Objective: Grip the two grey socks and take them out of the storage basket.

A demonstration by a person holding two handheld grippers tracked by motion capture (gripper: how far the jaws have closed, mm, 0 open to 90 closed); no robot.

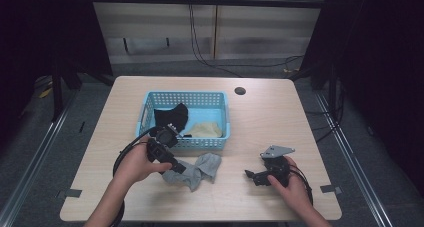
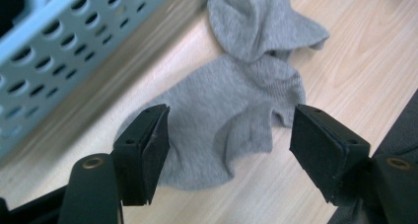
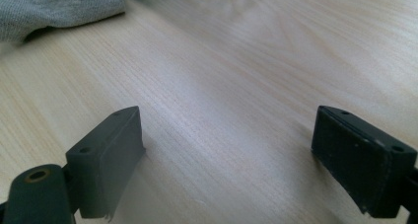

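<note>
Grey sock (image 1: 195,169) lies crumpled on the bench (image 1: 260,122), lower centre of the high view, just in front of the near wall of the blue basket (image 1: 220,118); not in it. In the left gripper view the sock (image 2: 231,120) is bunched in two lumps at mid frame, basket wall w/ its holes (image 2: 54,51) at upper left.

Left claw (image 1: 176,165) is at the sock's left end in the high view. Its jaws stand apart: in the left gripper view the sock's lower fold sits between them, left pad just at the cloth edge, right pad clear of it, so no clamp on it. Whether the left pad touches the cloth I can't tell.

Right claw (image 1: 248,174) is lower right of the high view, well apart from the sock, low over bare wood. Jaws wide apart, nothing between them; a bit of the grey sock (image 3: 54,9) shows at the upper left of the right gripper view.

Basket already has a black cloth item (image 1: 171,116) at its left and a pale yellowish one (image 1: 204,130) at its right.

Progress, as a guess: work looks like putting laundry into the basket. Two pcs in, grey sock left out. Remaining: clamp the sock, lift over the near wall, drop inside. Nothing else loose on the bench.
</note>
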